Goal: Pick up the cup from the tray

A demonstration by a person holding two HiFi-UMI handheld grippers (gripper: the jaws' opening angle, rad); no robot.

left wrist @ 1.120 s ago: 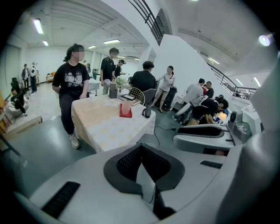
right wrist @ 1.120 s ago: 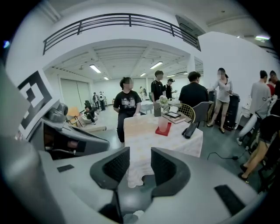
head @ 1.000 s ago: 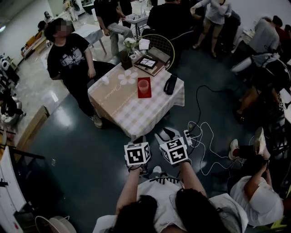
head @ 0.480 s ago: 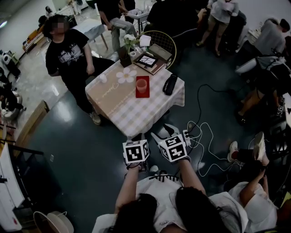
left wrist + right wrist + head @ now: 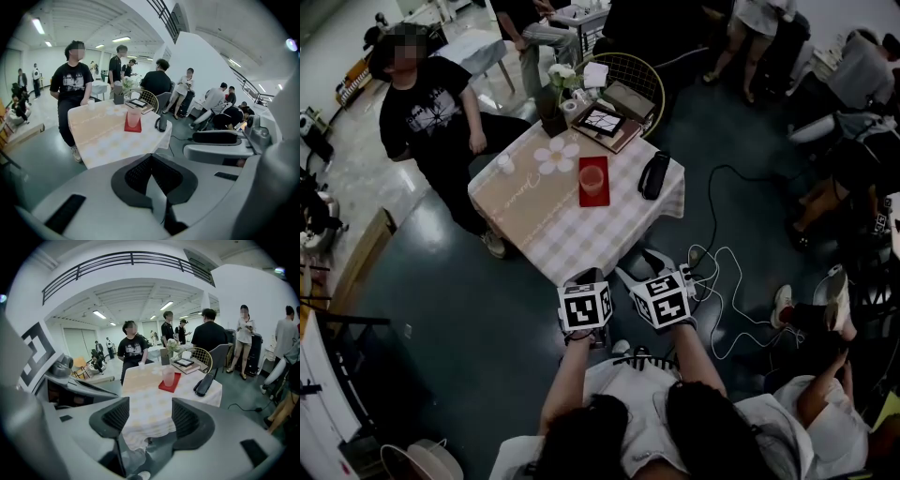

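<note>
Wider apart than a second ago, the right gripper (image 5: 149, 418) is opening its jaws on nothing, likely readying to reach, while the left gripper (image 5: 151, 173) is pinched closed and empty. The cup (image 5: 592, 178) stands untouched on the red tray (image 5: 591, 200), far across the table (image 5: 544, 225), well apart from both.

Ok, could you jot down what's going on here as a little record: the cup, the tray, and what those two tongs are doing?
Cup: pink, upright on the tray
Tray: red, flat on the checked table
Left tongs: shut, empty, short of the table
Right tongs: jaws opening, nothing between them, also short of the table
Progress: cup not yet touched
</note>
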